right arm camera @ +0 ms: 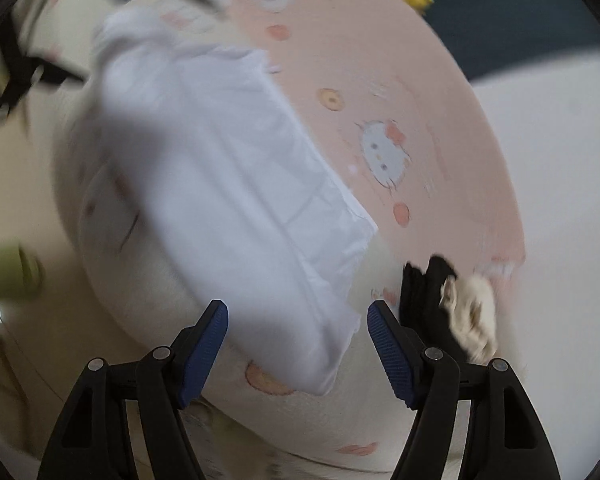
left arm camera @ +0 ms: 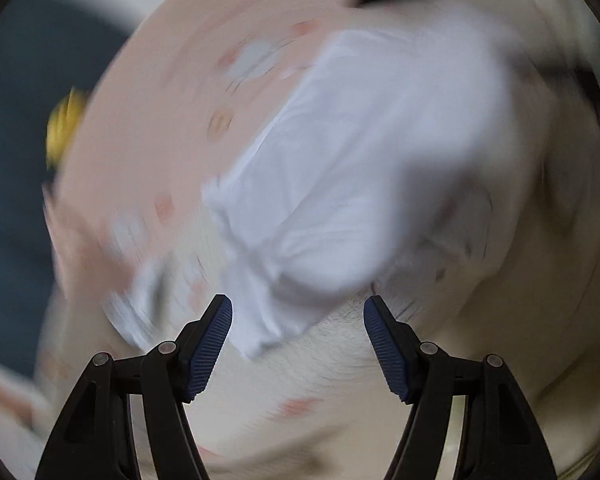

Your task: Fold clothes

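Surface: a bed with a pink and cream cover [right arm camera: 440, 92] printed with cartoon cat faces and round dots; both views are blurred.
Background: dark blue area [left arm camera: 16, 160] beyond the edge of the cover, with a small yellow object [left arm camera: 62, 128] at that edge.
Left gripper [left arm camera: 298, 344]: jaws released and wide apart, blue ribbed pads facing each other, nothing pressed between them.
Right gripper [right arm camera: 298, 346]: jaws released and wide apart, the pads clear of the cloth.
White garment [right arm camera: 228, 184]: lies on the cover in a long, partly folded strip; in the right wrist view its near end sits between and just ahead of the open jaws; in the left wrist view a crumpled corner reaches down between the fingertips without being gripped.
Black and cream item [right arm camera: 448, 308]: lies on the cover just beside the right finger of the right gripper; too blurred to name.
Far corner: dark shapes at the upper left of the right wrist view, not identifiable.
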`<action>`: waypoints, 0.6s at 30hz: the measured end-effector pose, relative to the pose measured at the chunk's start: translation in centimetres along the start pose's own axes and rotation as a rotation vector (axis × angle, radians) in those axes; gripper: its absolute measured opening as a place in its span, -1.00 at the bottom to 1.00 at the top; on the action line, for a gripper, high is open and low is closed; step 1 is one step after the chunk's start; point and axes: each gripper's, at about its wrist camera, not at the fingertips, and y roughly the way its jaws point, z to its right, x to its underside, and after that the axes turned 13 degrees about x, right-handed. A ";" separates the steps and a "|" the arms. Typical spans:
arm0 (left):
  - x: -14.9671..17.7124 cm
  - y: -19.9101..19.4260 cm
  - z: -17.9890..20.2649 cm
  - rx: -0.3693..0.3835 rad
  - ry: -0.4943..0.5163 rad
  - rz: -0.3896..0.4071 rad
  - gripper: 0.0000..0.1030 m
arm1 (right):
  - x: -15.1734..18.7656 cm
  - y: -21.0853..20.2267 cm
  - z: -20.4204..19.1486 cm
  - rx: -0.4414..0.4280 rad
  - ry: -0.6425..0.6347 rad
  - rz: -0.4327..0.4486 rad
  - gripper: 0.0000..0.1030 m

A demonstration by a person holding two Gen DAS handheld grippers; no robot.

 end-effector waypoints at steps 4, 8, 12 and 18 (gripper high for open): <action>0.8 1.8 3.6 -0.087 0.291 -0.033 0.29 | 1.4 0.6 -1.7 0.059 -0.163 0.009 0.39; 0.5 2.7 3.1 -0.075 0.276 -0.060 0.29 | 2.6 1.7 -2.3 0.102 -0.262 0.013 0.39; 0.1 3.9 1.8 -0.110 0.271 -0.097 0.29 | 3.4 2.9 -2.9 0.125 -0.321 0.014 0.40; -0.1 5.3 1.3 -0.105 0.321 -0.107 0.40 | 3.5 4.9 -3.2 0.145 -0.362 0.009 0.40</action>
